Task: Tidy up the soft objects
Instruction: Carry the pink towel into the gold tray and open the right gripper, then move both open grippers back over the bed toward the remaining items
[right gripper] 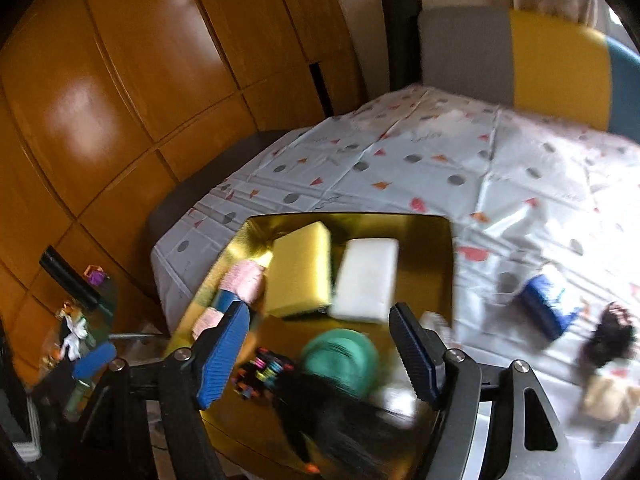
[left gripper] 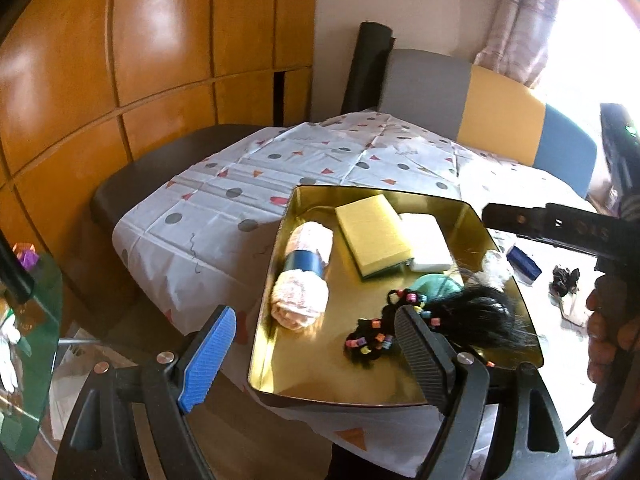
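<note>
Gold tray (left gripper: 472,216) holds two sponges (left gripper: 372,236), one yarn skein (left gripper: 302,280).

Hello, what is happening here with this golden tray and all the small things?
A person holds a gripper in each hand above a table with a patterned cloth. The gold tray already holds a pink yarn roll, a yellow sponge, a white sponge, a green round item, beaded hair ties and black hair. Both the left gripper and right gripper are open and empty. A blue item and a dark doll-like object lie outside the tray.
</note>
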Motion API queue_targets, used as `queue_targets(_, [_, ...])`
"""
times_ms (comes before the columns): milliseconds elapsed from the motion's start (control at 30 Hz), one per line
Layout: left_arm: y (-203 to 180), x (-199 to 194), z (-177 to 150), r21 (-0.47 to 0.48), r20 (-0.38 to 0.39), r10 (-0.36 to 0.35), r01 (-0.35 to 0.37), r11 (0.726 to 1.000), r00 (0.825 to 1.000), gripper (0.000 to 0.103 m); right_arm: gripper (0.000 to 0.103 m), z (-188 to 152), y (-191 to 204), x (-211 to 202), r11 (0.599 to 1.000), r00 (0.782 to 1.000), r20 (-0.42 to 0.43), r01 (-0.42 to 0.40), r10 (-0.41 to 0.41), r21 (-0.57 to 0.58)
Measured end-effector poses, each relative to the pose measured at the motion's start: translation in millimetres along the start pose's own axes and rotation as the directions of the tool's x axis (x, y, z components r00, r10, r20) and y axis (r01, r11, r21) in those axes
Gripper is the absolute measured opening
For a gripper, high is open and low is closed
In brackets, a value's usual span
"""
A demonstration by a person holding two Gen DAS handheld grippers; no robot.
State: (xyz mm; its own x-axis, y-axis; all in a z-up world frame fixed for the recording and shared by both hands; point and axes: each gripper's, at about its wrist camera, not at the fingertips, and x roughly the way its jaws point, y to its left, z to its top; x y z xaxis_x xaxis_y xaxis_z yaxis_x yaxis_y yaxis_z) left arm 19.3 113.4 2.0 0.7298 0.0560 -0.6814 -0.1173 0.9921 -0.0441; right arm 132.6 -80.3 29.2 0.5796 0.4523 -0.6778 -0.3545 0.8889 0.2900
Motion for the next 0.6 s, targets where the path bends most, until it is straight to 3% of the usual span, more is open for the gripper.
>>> queue_targets(267, [-31.3, -6.2, 1.5, 0.078, 0.011, -0.037, 0.036, 0.996, 0.999, 0.083, 0.076, -21.1, -45.2, -45.7, 0.994, 0.993, 0.047, 0.106, -0.106, -0.001])
queue_targets(600, [-73.6, -9.8, -2.9, 0.182, -0.003, -0.087, 0.086, 0.980, 0.996, 0.083, 0.077, -43.3, -109.7, -88.2, 0.972, 0.973, 0.069, 0.211, -0.219, 0.102])
